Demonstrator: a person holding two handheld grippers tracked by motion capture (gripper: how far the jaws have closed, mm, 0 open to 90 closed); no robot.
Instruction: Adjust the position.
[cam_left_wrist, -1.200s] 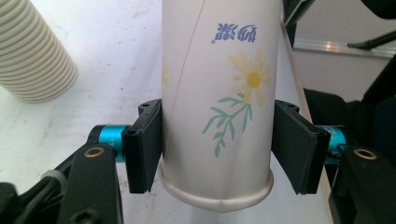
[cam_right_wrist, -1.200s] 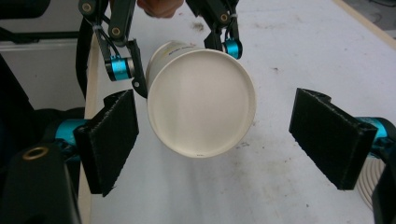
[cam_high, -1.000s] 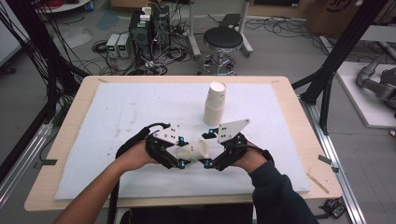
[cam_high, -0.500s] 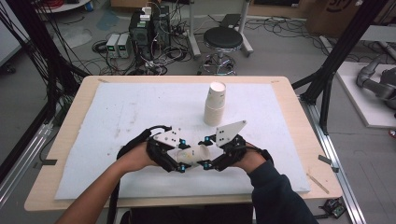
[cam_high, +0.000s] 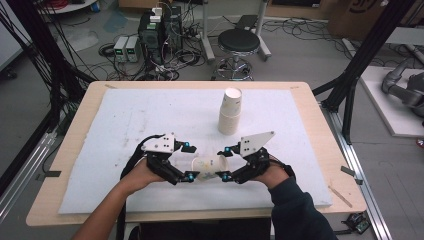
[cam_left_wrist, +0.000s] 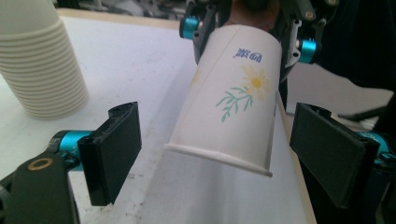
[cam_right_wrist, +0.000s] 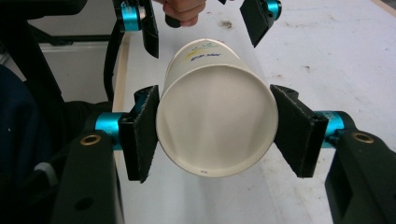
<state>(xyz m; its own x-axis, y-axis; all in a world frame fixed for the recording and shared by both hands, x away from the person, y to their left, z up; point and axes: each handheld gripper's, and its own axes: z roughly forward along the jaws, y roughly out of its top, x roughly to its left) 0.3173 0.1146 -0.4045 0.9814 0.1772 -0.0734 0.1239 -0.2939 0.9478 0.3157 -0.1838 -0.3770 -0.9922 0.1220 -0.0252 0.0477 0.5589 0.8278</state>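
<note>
**Paper cup passed from left jaws to right**

A single paper cup, printed with a yellow flower and blue lettering, is held on its side just above the white mat at the near part of the desk, between the two grippers. The right gripper is pinching the cup: in the right gripper view both black pads are pressed against the sides of the cup, near one end, whose round face is turned toward the camera. The left gripper has its jaws spread, and they have just been opening; in the left gripper view the rim end of the cup lies between the pads, with a clear gap on each side, so no contact is made. The right gripper's jaws are seen at the far end of the cup in that view. A stack of paper cups is standing upright on the mat farther back, well apart from the held cup, and its ribbed rims are seen at the upper left of the left gripper view.
</note>
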